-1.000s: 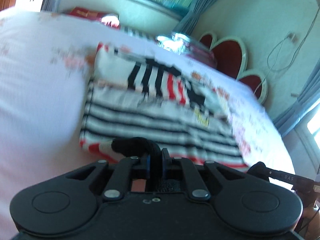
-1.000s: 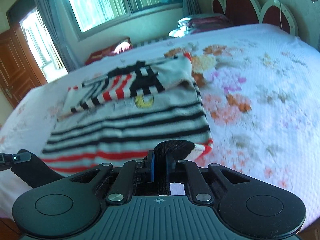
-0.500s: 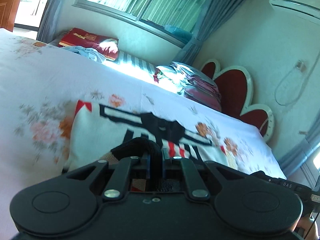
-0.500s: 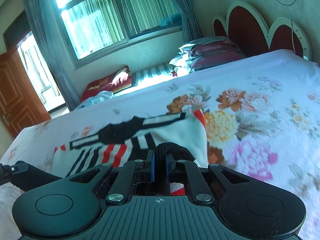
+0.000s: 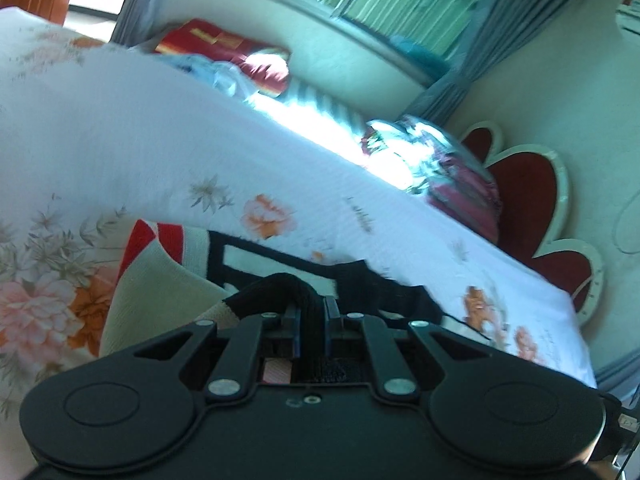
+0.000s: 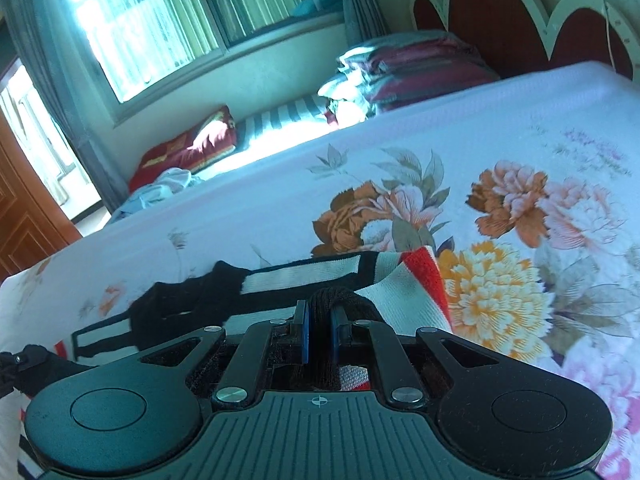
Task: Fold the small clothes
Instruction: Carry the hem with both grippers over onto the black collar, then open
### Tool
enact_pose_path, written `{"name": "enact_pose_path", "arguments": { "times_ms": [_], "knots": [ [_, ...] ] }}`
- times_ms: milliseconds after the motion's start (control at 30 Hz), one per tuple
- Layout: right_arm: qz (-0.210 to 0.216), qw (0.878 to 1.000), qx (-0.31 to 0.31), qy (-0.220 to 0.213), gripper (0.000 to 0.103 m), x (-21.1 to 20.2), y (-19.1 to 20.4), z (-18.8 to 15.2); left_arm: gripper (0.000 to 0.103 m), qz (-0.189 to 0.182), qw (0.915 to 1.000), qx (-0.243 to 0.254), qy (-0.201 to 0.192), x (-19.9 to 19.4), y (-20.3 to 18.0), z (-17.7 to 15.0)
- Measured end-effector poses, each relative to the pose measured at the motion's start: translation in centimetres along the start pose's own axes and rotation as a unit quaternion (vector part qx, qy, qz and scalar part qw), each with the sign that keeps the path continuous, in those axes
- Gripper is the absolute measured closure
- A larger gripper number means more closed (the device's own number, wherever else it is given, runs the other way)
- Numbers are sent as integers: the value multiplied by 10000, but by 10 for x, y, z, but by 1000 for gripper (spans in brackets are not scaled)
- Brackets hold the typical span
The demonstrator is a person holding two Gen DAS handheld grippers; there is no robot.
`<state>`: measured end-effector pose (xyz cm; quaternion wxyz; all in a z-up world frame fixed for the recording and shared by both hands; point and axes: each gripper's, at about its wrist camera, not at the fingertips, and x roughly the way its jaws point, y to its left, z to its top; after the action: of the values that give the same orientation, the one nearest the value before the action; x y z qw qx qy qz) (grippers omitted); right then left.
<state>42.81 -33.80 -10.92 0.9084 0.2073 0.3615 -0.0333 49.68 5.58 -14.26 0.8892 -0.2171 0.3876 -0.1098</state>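
On the flowered bed [image 6: 520,128], both grippers have swept the striped sweater's [image 6: 304,276] hem forward over its body: left gripper [image 5: 312,312] and right gripper [image 6: 320,316] each clamped on black ribbing. Fold nearly laid; release comes next.

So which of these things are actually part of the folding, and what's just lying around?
In use: striped sweater, left gripper, right gripper, both clamped on its black hem.

Lying about: folded bedding, red cushion, blue cloth, headboard.
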Motion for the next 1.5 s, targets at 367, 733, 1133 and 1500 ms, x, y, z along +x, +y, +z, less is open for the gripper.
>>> {"name": "enact_pose_path", "arguments": {
  "times_ms": [367, 733, 1133, 1500],
  "knots": [
    [129, 9987, 394, 301, 78, 34, -21, 13, 42, 211, 9992, -253, 242, 27, 13, 10],
    [202, 9987, -463, 121, 37, 30, -18, 17, 30, 554, 9971, 504, 146, 21, 14, 8],
    [-11, 9929, -1145, 315, 97, 62, -3, 6, 95, 1039, 9888, 1075, 31, 18, 15, -9],
    [-8, 9913, -1283, 291, 87, 66, 0, 4, 82, 924, 9878, 1251, 95, 20, 6, -18]
  ]
}}
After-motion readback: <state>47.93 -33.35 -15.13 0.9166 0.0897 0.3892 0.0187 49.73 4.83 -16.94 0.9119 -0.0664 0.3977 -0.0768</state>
